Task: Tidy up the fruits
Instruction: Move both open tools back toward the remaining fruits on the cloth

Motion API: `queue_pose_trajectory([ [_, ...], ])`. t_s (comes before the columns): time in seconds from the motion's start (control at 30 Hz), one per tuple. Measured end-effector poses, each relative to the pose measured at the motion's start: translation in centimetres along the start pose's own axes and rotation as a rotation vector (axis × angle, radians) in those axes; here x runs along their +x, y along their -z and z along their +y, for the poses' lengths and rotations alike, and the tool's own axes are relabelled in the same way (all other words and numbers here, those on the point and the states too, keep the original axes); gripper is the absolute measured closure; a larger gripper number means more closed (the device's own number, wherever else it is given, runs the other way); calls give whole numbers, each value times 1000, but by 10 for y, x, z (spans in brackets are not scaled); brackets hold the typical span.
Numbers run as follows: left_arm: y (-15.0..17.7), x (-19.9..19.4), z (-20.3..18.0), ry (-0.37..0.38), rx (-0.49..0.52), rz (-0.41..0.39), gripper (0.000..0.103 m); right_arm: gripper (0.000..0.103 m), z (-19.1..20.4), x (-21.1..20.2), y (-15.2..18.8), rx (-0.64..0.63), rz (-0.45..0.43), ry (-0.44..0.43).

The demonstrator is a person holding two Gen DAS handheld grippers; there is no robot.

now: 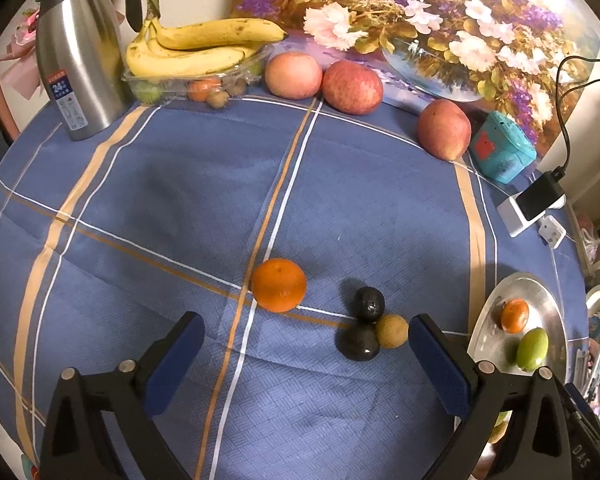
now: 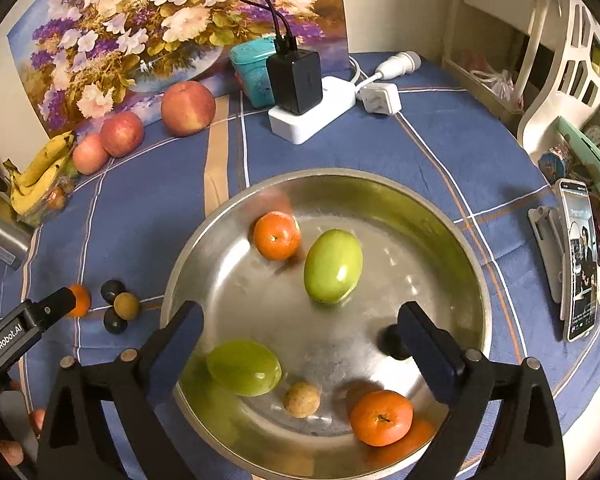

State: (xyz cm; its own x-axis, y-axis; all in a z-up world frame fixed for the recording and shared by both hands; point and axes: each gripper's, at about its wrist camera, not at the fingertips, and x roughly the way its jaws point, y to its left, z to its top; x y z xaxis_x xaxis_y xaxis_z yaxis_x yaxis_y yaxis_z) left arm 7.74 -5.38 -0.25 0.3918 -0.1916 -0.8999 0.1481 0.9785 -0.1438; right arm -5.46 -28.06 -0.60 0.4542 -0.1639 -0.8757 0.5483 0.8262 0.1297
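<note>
My left gripper (image 1: 304,340) is open and empty, low over the blue cloth. Just ahead lie a tangerine (image 1: 279,285), two dark round fruits (image 1: 369,303) and a small brown fruit (image 1: 392,331) near my right finger. My right gripper (image 2: 300,328) is open and empty above the steel bowl (image 2: 440,216). The bowl holds two tangerines (image 2: 277,236), two green fruits (image 2: 333,266), a small brown fruit (image 2: 302,399) and a dark fruit partly hidden behind my right finger. The bowl also shows in the left wrist view (image 1: 496,312).
At the back stand three apples (image 1: 352,87), bananas on a plastic tray of small fruits (image 1: 196,46), a steel kettle (image 1: 76,60), a floral painting (image 1: 420,20), a teal box (image 1: 502,148) and a power strip with charger (image 2: 300,92). A phone (image 2: 579,260) stands at the right.
</note>
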Motion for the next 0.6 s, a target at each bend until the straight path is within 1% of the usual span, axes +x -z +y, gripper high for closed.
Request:
queue_pose_trajectory([
  [0.13, -1, 0, 1, 7, -3, -6, 0, 5, 0, -1, 0, 14, -16, -4],
  [0.27, -2, -2, 4, 31, -14, -15, 0, 5, -3, -3, -1, 48, -28, -32],
  [0.4, -4, -2, 6, 43, -10, -30, 0, 5, 0, -2, -1, 56, -30, -45],
  [0.6, -11, 1, 18, 65, -31, -6, 0, 5, 13, -4, -4, 37, -58, -78],
])
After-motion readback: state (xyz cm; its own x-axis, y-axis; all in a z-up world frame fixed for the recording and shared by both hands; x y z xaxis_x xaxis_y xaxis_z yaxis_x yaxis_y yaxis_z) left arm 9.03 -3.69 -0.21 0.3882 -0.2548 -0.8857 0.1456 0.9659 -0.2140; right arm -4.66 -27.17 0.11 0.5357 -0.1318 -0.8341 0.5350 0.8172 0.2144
